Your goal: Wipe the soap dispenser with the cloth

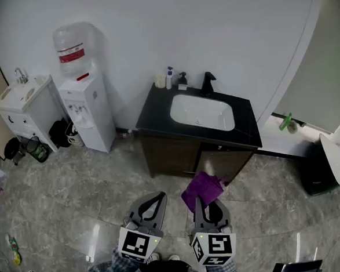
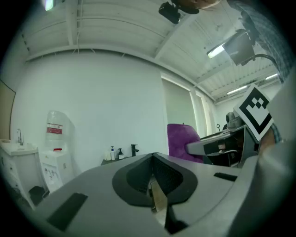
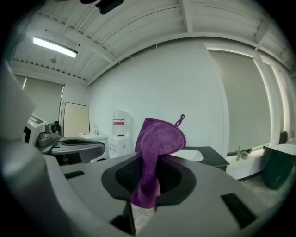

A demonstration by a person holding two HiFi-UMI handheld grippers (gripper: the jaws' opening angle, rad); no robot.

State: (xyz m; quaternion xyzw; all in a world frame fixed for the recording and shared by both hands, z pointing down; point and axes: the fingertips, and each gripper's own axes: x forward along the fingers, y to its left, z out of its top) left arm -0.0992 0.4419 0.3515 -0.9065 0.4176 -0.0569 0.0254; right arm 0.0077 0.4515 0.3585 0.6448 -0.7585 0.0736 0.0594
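one fuzzy purple cloth [image 3: 158, 139] pinched in right gripper [image 3: 149, 157], left gripper [image 2: 152, 155] jaws together

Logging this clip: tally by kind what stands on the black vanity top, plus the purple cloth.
Containers: 3 (cream container, white bottle, dark pump bottle)
Faucets: 1 (black faucet)
Cloths: 1 (purple cloth, held in the right tool)
Total: 5

Water cooler [image 1: 83, 91] beside vanity [image 1: 154, 111]
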